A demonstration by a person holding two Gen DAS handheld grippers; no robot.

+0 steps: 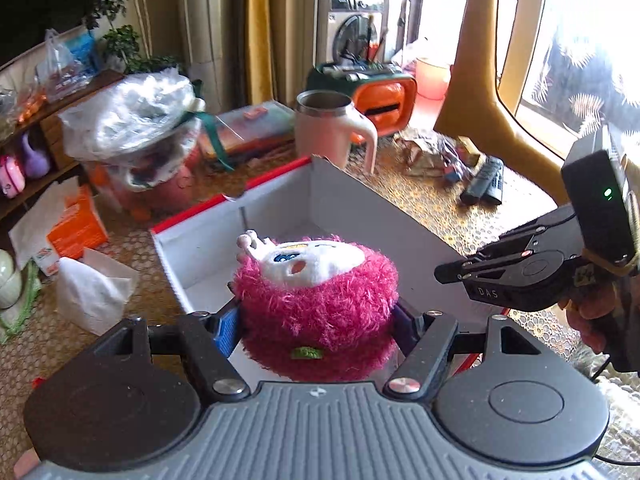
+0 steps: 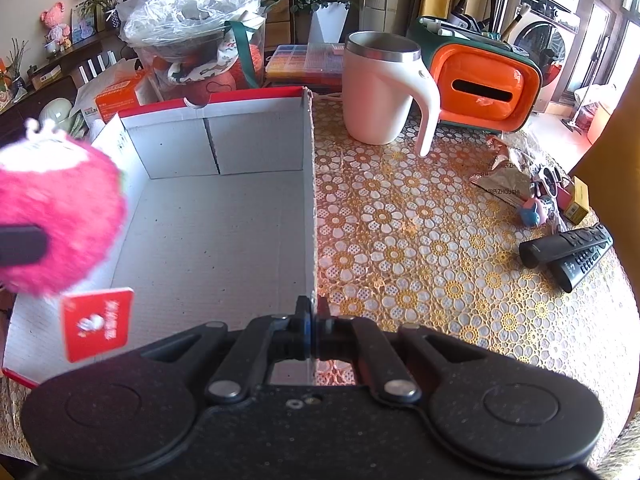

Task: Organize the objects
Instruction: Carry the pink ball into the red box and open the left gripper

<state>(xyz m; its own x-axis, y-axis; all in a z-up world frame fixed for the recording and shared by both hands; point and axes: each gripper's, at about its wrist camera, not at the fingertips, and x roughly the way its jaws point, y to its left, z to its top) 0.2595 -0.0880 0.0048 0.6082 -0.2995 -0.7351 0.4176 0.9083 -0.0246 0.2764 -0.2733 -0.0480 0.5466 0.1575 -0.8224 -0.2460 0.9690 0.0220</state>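
A fuzzy pink plush toy (image 1: 320,304) with a white face hangs over the open white cardboard box (image 1: 360,208), and my left gripper (image 1: 316,320) is shut on its sides. In the right wrist view the plush toy (image 2: 56,216) is blurred at the left above the box floor (image 2: 224,240). A red tag (image 2: 98,324) dangles under it, and one left finger (image 2: 20,245) shows against it. My right gripper (image 2: 314,320) is shut on the box's right wall (image 2: 309,200). The same right gripper (image 1: 444,272) reaches in from the right in the left wrist view.
On the flowered tablecloth right of the box stand a white mug (image 2: 380,92) and an orange-green case (image 2: 480,88). Two black remotes (image 2: 568,252) and snack wrappers (image 2: 516,176) lie nearer the edge. Behind the box are a bagged container (image 2: 192,36) and an orange carton (image 2: 120,96).
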